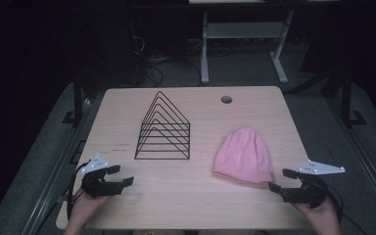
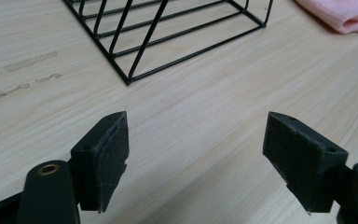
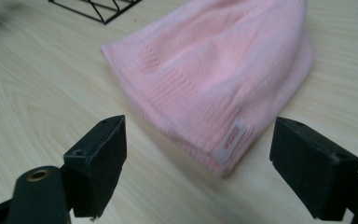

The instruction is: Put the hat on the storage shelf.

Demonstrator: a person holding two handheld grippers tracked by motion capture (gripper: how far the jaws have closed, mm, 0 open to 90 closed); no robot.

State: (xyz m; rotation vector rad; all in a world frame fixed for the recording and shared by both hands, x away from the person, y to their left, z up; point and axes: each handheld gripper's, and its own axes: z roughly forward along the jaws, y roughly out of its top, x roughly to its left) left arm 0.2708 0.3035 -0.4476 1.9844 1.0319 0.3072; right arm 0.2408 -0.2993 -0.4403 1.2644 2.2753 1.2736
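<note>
A pink knit hat [image 1: 243, 155] lies flat on the wooden table [image 1: 186, 205], right of centre, with a small label on its ribbed brim [image 3: 231, 136]. A black wire rack [image 1: 164, 128] with triangular dividers stands left of centre; its near corner [image 2: 128, 80] lies ahead of my left gripper. My left gripper [image 1: 123, 176] is open near the table's front left, with nothing between its pads. My right gripper [image 1: 282, 180] is open at the front right, just short of the hat's [image 3: 214, 74] brim, not touching it.
A round cable hole [image 1: 226, 100] sits near the table's far edge. Beyond the table stand a white desk frame [image 1: 245, 34] and cables on the dark floor. Bare tabletop lies between the two grippers.
</note>
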